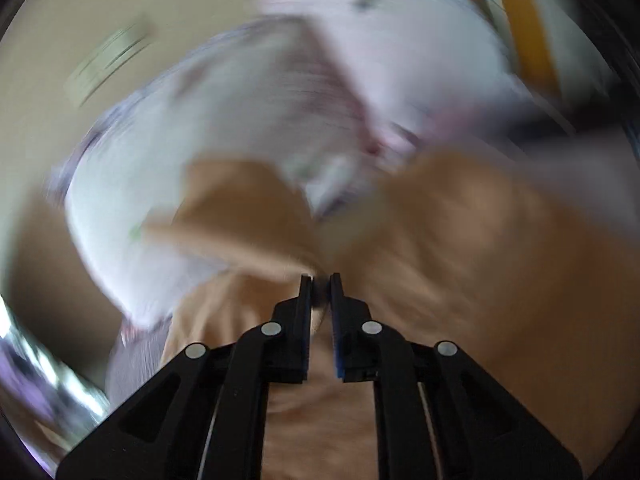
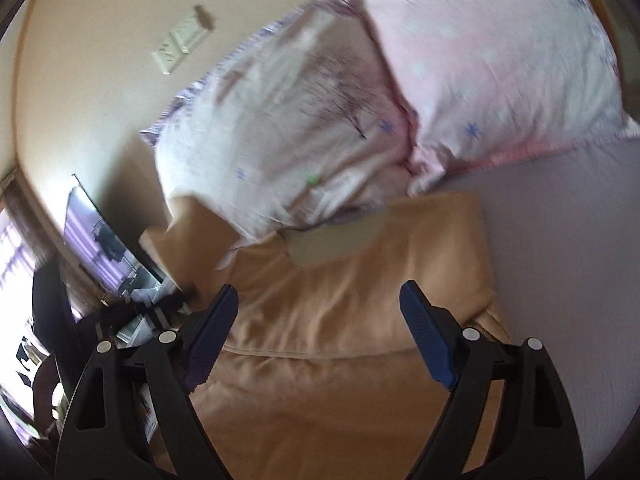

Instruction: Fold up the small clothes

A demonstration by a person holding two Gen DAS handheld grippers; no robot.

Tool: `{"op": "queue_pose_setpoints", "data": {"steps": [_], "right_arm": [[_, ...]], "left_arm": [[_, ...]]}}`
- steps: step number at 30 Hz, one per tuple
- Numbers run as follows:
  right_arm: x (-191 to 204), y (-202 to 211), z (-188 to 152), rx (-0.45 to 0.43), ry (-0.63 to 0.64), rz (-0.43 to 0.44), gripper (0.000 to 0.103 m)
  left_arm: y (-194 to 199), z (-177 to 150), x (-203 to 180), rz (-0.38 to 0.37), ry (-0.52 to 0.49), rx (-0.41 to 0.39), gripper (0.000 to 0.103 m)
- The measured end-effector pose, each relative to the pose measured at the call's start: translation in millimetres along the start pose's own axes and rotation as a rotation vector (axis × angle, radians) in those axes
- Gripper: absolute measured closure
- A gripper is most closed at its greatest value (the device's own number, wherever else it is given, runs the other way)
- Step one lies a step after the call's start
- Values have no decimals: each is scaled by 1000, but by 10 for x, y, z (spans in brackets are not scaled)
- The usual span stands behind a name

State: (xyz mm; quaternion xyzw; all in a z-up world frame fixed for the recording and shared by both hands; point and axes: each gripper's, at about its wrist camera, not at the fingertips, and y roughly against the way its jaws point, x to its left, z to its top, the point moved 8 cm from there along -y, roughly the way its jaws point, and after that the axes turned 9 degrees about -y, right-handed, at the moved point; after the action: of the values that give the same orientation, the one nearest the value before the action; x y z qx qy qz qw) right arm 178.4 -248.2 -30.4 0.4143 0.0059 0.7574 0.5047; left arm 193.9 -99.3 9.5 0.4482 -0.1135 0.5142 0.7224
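Note:
A tan garment (image 2: 360,292) lies on a lilac bed sheet (image 2: 560,260), with a fold line across its lower part. My right gripper (image 2: 318,292) is open and empty just above it, fingers on either side of its middle. In the blurred left wrist view, my left gripper (image 1: 320,278) is shut on an edge of the tan garment (image 1: 460,248), and the cloth spreads out around the fingertips.
Two pink-and-white star-print pillows (image 2: 480,60) lie beyond the garment against a cream wall with a socket plate (image 2: 180,46). A TV (image 2: 100,244) and furniture stand at the left. The pillows also show in the left wrist view (image 1: 248,120).

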Motion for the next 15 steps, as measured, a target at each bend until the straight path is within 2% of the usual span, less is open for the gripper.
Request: {"op": "queue_pose_setpoints", "data": {"steps": [1, 2, 3, 4, 7, 10, 13, 15], "right_arm": [[-112, -57, -12, 30, -36, -3, 26], [-181, -101, -17, 51, -58, -6, 32], [-240, -148, -22, 72, -72, -13, 43], [-300, -213, -20, 95, -79, -32, 48], [-423, -387, -19, 123, -69, -122, 57], [-564, -508, 7, 136, -126, -188, 62], [-628, -535, 48, 139, -256, -144, 62], [-581, -532, 48, 142, -294, -124, 61]], "left_arm": [[40, -63, -328, 5, -105, 3, 92], [83, -147, -466, 5, -143, 8, 92], [112, -215, -518, -5, -149, 19, 87], [156, -314, -521, -13, -137, 37, 81], [319, -591, -297, -5, -37, 75, 67], [444, -908, 43, 51, 83, 133, 64], [513, -1214, 266, 118, 164, 201, 58], [547, -1358, 301, 121, 199, 228, 56]]}}
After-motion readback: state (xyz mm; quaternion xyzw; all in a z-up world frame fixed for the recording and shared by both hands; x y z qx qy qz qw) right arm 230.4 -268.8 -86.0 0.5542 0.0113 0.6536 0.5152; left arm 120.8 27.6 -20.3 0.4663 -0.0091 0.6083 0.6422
